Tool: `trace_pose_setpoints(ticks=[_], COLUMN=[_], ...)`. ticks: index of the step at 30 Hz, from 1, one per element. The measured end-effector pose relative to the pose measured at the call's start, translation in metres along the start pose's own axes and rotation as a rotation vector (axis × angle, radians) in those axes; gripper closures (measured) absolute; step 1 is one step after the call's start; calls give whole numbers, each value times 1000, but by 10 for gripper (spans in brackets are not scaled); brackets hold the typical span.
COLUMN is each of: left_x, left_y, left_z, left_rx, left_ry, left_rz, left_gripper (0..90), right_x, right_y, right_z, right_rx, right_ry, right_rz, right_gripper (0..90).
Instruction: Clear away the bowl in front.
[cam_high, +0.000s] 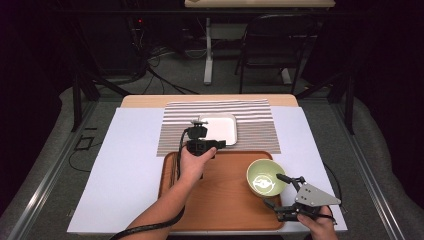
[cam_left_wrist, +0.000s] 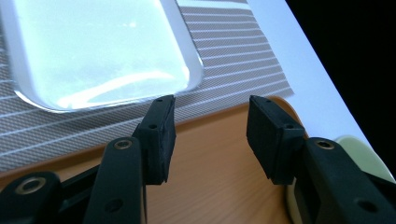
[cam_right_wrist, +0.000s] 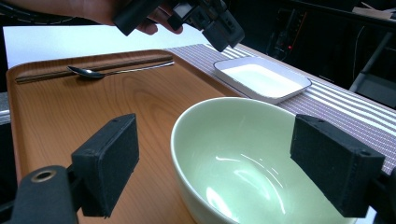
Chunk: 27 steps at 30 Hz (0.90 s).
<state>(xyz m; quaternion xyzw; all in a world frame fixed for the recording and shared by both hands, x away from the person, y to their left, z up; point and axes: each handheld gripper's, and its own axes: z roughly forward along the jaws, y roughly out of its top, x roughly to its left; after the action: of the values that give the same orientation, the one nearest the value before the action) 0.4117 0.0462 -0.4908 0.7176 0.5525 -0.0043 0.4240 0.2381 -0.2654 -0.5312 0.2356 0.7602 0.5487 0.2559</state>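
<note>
Right tool (cam_right_wrist: 212, 170) jaws wide around green bowl (cam_right_wrist: 247, 163) (upright, unpinched), left tool (cam_left_wrist: 210, 135) half open, empty, over tray (cam_left_wrist: 215, 186).

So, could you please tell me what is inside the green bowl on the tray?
The green bowl looks empty: the right gripper view shows bare glazed inside with reflections. Its near inner wall is hidden by the rim.

The room is dark, with light falling mainly on the bench (cam_high: 295, 100), a pale wooden top covered by a white sheet (cam_high: 125, 170). Grey carpet (cam_high: 175, 70) covers the floor beyond it. A black chair (cam_high: 272, 42) stands near a white-legged desk (cam_high: 207, 50) at the back. Black cables (cam_high: 160, 75) trail across the floor, and black stand legs (cam_high: 82, 87) flank the bench.
</note>
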Motion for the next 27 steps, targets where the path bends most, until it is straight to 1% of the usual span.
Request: trace_pose_setpoints(ticks=[7, 10, 13, 16, 17, 19, 22, 23, 27], left_x=[17, 26, 35, 43, 46, 51, 57, 59, 66], left_y=[9, 14, 20, 26, 29, 33, 38, 40, 45], left_z=[-2, -3, -5, -7, -9, -10, -12, -13, -13], left_rx=[-21, -33, -43, -58, -59, -69, -80, -86, -84], left_ry=[36, 52, 73, 103, 111, 120, 139, 147, 171], left_rz=[-29, -54, -69, -79, -90, -106, -122, -122, -140], left_gripper=[514, 514, 518, 519, 521, 523, 527, 528, 531], right_x=[0, 0, 0, 0, 0, 0, 0, 0, 0], right_y=[0, 0, 0, 0, 0, 0, 0, 0, 0], right_z=[1, 0, 0, 1, 1, 1, 1, 1, 1], right_rx=[1, 1, 1, 1, 1, 1, 2, 2, 2], right_ry=[-1, -1, 0, 0, 0, 0, 0, 0, 0], right_rz=[1, 0, 3, 3, 2, 2, 2, 3, 2], right_gripper=[149, 149, 149, 149, 149, 149, 149, 149, 149])
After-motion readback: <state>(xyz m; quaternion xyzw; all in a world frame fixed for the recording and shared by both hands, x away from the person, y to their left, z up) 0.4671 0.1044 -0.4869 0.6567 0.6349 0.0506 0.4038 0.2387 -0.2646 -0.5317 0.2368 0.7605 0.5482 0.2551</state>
